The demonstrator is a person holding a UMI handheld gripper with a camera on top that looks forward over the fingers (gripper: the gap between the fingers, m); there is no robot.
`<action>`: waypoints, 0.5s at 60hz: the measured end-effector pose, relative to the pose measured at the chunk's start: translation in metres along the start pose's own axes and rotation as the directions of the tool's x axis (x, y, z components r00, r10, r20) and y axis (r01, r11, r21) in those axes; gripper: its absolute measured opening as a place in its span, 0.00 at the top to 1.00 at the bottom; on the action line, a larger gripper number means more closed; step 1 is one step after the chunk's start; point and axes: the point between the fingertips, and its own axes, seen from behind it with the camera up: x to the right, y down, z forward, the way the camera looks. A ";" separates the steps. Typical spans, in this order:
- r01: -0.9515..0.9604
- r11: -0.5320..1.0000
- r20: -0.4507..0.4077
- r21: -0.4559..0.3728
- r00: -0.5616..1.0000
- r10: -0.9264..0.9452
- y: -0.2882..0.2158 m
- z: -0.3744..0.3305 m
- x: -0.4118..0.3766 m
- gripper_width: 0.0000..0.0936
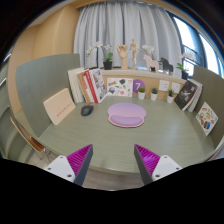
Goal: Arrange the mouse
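Gripper (112, 160): held wide open, nothing grasped | mouse (87, 110): seen left of pink round pad (126, 115), untouched | arranging judged not yet begun

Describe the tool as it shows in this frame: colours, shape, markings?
The tool shows two fingers, each white on the outside with a magenta pad on its inner face. The pads look ridged or striped. The fingers stand apart with nothing between them. No cables, markings, hand or sleeve are in view.

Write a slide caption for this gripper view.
Open tongs hover over a table; beyond them lie a mouse and a round pink pad.
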 end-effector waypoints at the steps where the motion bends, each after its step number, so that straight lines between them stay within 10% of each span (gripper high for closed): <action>1: 0.001 1.000 0.003 -0.006 1.000 -0.001 0.003 0.007 -0.006 0.11; 30: 0.033 0.991 0.068 -0.131 0.997 -0.024 -0.020 0.199 -0.141 0.11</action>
